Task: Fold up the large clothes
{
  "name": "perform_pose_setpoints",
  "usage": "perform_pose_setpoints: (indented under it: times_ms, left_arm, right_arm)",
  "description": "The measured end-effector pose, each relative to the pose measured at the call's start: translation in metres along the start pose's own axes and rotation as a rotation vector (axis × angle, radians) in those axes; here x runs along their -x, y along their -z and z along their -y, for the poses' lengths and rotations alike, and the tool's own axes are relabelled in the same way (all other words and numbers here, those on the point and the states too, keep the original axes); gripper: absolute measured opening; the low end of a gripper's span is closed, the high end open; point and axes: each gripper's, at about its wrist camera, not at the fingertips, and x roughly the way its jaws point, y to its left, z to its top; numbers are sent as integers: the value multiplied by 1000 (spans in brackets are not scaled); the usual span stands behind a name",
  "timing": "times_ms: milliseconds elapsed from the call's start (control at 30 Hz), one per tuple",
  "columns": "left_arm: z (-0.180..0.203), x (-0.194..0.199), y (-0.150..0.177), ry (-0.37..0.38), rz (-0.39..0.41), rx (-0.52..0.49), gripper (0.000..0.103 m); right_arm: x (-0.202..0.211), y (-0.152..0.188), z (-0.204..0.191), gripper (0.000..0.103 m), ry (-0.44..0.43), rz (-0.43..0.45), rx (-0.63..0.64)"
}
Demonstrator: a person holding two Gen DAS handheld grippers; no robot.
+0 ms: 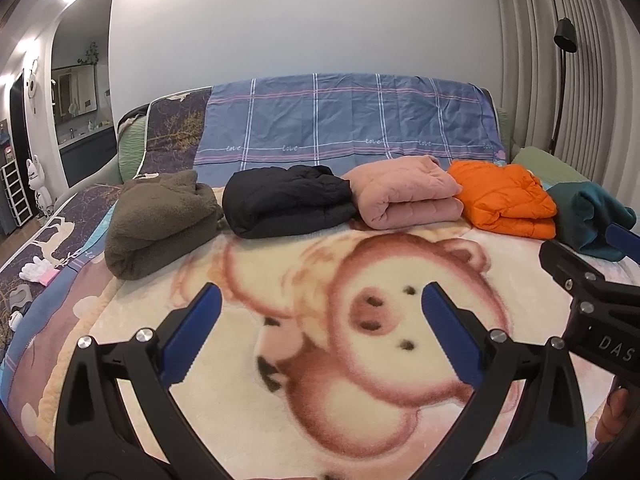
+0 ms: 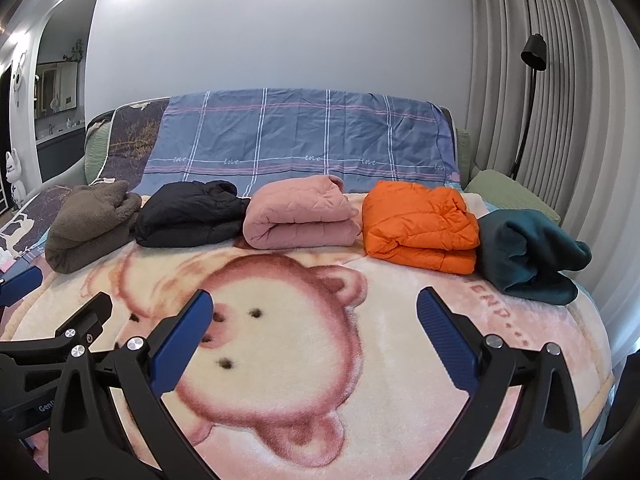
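Observation:
Several folded garments lie in a row across the bed: a brown fleece (image 1: 156, 224) (image 2: 90, 224), a black jacket (image 1: 286, 200) (image 2: 188, 214), a pink quilted one (image 1: 404, 196) (image 2: 298, 212), an orange puffer (image 1: 504, 200) (image 2: 420, 226) and a teal one (image 1: 588, 216) (image 2: 528, 254). My left gripper (image 1: 320, 300) is open and empty above the pig-print blanket (image 1: 340, 420). My right gripper (image 2: 314, 306) is open and empty, to the right of the left one, also above the blanket (image 2: 300, 400).
A blue plaid sheet (image 1: 344, 120) covers the headboard behind the clothes. A floor lamp (image 2: 528, 100) and curtains stand at the right. White gloves (image 1: 36, 272) lie at the bed's left edge. A doorway and shelves are at the far left.

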Motion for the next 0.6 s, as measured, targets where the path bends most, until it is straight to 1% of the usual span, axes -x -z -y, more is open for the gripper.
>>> perform_pose_setpoints:
  times_ms: [167,367,600]
  left_arm:
    - [2,-3,0,10,0,-5,101]
    - [2,-10,2,-2,-16,1,101]
    - [1,-7,1,-5,-8,-3,101]
  right_arm:
    - [-3,-1,3,102,11,-4,-18]
    - [-4,-1,6,102,23,-7,-29]
    - [-6,-1,9,102,22,-10,-37]
